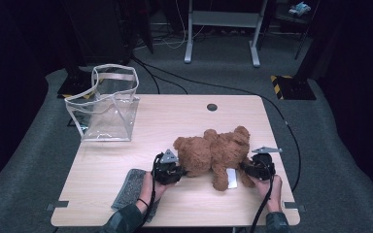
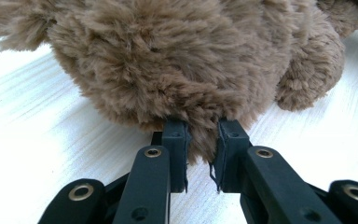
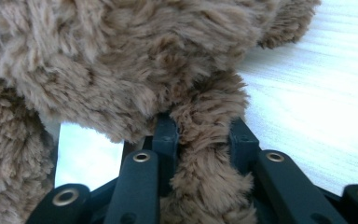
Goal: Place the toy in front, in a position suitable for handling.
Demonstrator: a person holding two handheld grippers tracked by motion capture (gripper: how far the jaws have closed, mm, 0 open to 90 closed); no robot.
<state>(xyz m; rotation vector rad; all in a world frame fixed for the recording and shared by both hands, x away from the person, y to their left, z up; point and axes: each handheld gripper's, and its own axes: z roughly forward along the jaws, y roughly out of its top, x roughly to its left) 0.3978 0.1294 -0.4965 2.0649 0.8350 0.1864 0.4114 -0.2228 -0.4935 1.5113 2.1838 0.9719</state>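
Observation:
A brown teddy bear (image 1: 213, 153) lies on the light wooden table (image 1: 107, 160), right of centre, with a white tag (image 1: 231, 178) at its near side. My left gripper (image 1: 181, 170) is at the bear's left end. In the left gripper view its jaws (image 2: 203, 140) are pinched on a tuft of fur at the bear's (image 2: 168, 56) lower edge. My right gripper (image 1: 246, 167) sits at the bear's right end. In the right gripper view a furry limb (image 3: 205, 140) of the bear fills the gap between its jaws (image 3: 203, 135), which press on it from both sides.
A clear plastic tote bag (image 1: 108, 104) with pale handles stands upright at the table's far left corner. A grey cloth (image 1: 131, 187) lies near the front edge under the left forearm. A cable hole (image 1: 212, 107) is at the far edge. Cables trail off the table's right side.

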